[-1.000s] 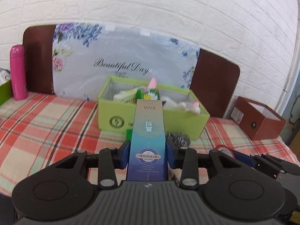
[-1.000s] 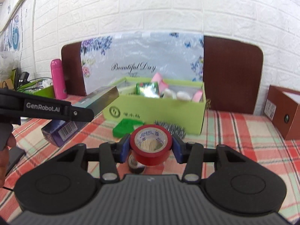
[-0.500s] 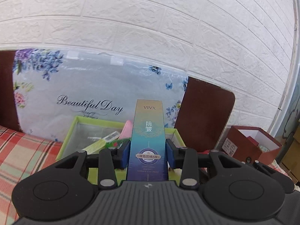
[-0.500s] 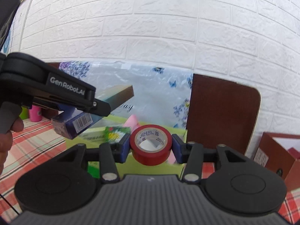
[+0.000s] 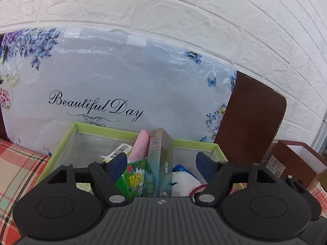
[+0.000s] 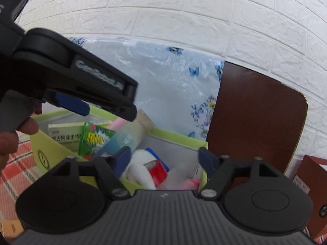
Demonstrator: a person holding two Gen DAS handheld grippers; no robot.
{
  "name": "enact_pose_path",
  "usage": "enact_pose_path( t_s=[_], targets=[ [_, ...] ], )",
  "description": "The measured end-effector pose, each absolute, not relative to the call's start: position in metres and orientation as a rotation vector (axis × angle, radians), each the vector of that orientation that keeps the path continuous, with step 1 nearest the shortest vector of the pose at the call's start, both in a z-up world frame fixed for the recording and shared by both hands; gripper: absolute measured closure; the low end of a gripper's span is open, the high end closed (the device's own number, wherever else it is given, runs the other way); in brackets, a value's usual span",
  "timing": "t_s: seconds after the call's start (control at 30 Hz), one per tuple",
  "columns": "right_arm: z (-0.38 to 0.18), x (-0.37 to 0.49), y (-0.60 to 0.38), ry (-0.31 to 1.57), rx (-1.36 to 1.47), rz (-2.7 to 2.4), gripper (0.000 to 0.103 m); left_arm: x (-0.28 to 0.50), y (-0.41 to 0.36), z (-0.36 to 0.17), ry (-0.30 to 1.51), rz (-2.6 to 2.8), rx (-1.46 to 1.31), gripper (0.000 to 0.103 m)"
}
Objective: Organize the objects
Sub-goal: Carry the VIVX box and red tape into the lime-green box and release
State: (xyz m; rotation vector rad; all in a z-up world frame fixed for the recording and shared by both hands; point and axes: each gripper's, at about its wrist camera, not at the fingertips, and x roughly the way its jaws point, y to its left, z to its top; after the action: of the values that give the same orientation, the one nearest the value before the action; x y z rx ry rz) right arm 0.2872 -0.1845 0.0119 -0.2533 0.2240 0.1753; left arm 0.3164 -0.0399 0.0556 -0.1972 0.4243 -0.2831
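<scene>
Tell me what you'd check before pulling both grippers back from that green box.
1. Left gripper open: ok.
2. Right gripper open: ok.
3. Tall blue-green VIVX carton inside the lime-green cardboard box: ok, leaning upright.
4. Red tape roll inside the box: ok, beside a white soft item.
5. Carton clear of the left fingers: cannot tell.
6. Grippers apart from each other: cannot tell.

Bright, even light, no hard shadows; soft glare on the plastic-wrapped board (image 5: 122, 77). Heavy fisheye bending of the brick wall (image 5: 184, 10) at edges. Right wrist view motion-blurred, worst on the left gripper (image 6: 81, 106).
</scene>
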Motion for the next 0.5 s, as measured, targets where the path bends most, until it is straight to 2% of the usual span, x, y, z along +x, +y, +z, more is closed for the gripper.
enact_pose_path(
  t_s=[0.17,0.5],
  targets=[
    [0.014,0.279,-0.184,0.222,-0.234,0.143,0.002,0.308,-0.037,0.054,0.454,-0.270,-0.186,0.025],
    [0.033,0.221,-0.183,0.267,-0.208,0.169,0.000,0.244,-0.036,0.071,0.494,-0.172,-0.139,0.021]
  ],
)
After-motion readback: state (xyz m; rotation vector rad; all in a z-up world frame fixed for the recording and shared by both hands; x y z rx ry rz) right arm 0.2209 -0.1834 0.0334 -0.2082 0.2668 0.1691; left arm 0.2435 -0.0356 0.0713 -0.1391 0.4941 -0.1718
